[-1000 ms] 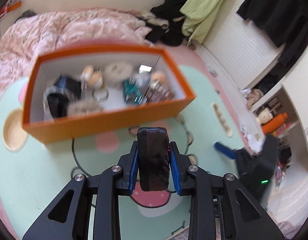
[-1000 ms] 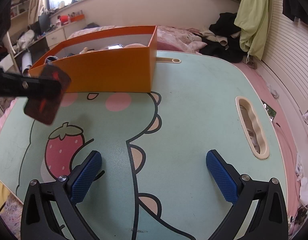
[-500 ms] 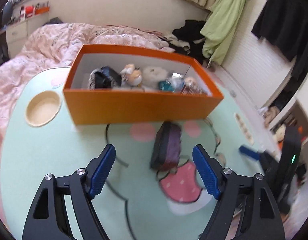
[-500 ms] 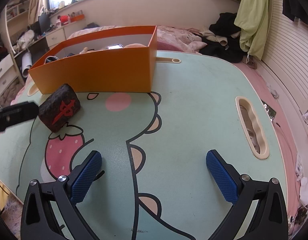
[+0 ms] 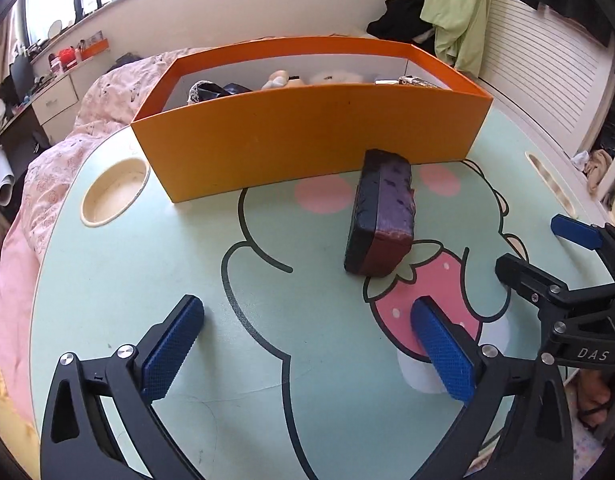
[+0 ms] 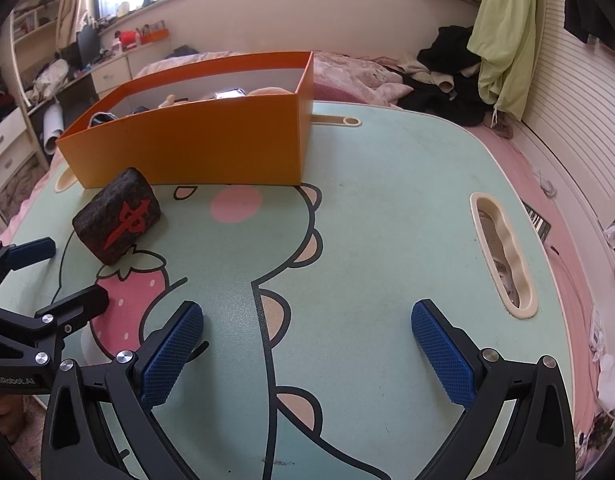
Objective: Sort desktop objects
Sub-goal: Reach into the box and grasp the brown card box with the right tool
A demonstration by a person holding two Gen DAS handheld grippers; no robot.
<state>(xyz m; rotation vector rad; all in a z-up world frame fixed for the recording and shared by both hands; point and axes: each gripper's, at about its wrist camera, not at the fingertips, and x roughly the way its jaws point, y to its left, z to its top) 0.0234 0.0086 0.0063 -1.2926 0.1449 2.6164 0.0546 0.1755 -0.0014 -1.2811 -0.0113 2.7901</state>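
A dark block with a red character [image 5: 381, 216] [image 6: 119, 214] lies on the mint table, just in front of the orange box [image 5: 307, 136] [image 6: 195, 148]. The box holds several small items, mostly hidden by its front wall. My left gripper [image 5: 307, 346] is open and empty, low over the table, a short way in front of the block. My right gripper [image 6: 307, 354] is open and empty over the table's middle. It also shows at the right edge of the left wrist view [image 5: 563, 264]. The left gripper shows at the left edge of the right wrist view [image 6: 47, 276].
The table [image 5: 147, 280] has a round cup recess [image 5: 115, 190] at left and a long slot [image 6: 503, 254] at right. A pink bed [image 5: 67, 152] lies behind and to the left. Clothes [image 6: 459, 64] and a slatted cupboard [image 6: 579, 92] stand at right.
My left gripper opened and let the dark block go onto the table in front of the box, then drew back and lower. My right gripper has not moved.
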